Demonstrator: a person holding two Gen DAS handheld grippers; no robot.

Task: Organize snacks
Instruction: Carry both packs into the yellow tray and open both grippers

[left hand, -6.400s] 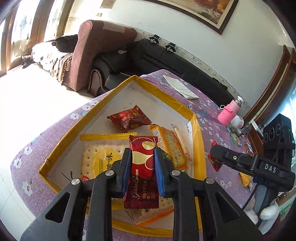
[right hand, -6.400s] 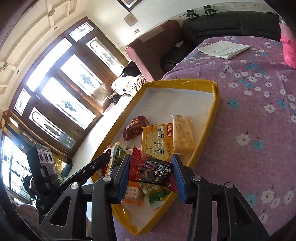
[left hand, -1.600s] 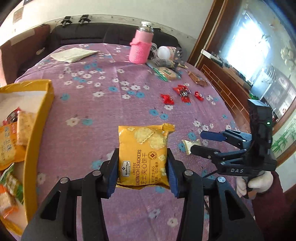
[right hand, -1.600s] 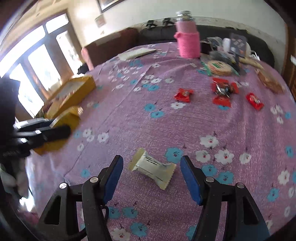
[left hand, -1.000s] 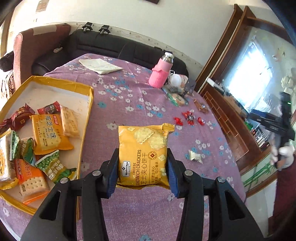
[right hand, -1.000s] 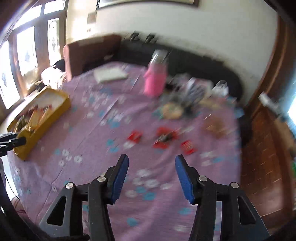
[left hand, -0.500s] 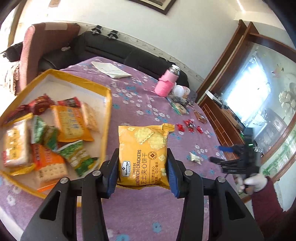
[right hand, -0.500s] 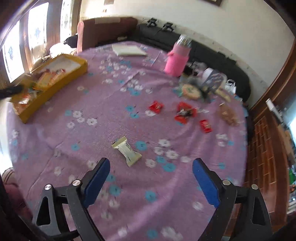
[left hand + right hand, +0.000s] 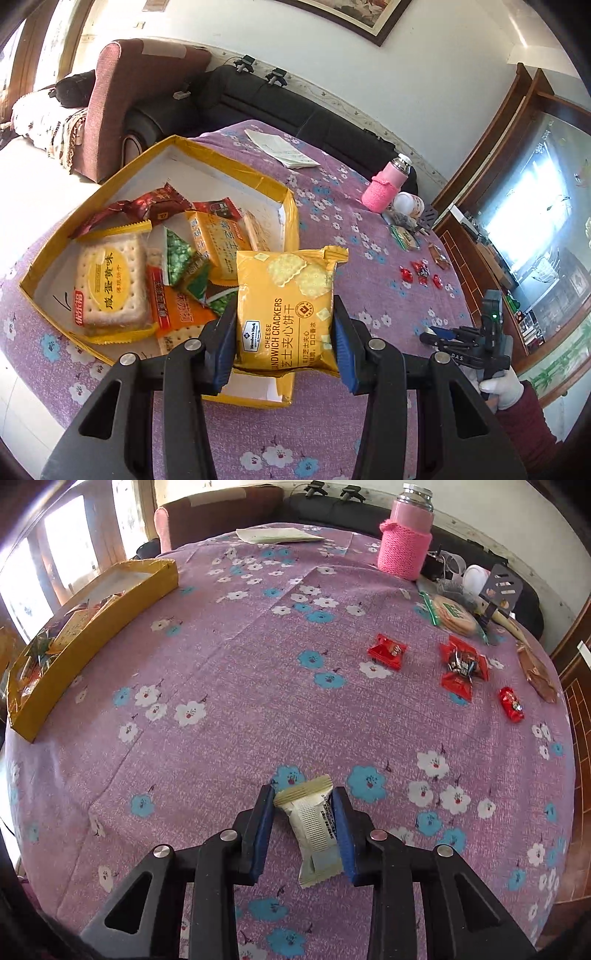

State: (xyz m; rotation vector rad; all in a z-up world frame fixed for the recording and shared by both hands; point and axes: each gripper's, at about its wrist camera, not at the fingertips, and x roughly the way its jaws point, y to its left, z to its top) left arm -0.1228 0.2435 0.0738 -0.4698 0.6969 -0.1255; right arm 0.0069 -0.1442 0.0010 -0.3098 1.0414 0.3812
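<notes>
Cracker pack (image 9: 286, 308) sits clamped in left tongs (image 9: 284, 332), over near corner of yellow box (image 9: 290, 206) at tabletop (image 9: 258, 686) edge. Light, crinkly foil w/ brittle biscuits inside, so grip by the side seams, no hard squeeze. Right tongs (image 9: 304, 830) have just closed on small white wrapped snack (image 9: 314, 827) near front tabletop edge; probably soft & slippery, hold mid-body.

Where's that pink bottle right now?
The pink bottle stands at the table's far edge, upper right in the right wrist view, beside a white cup and beyond the red candies.
</notes>
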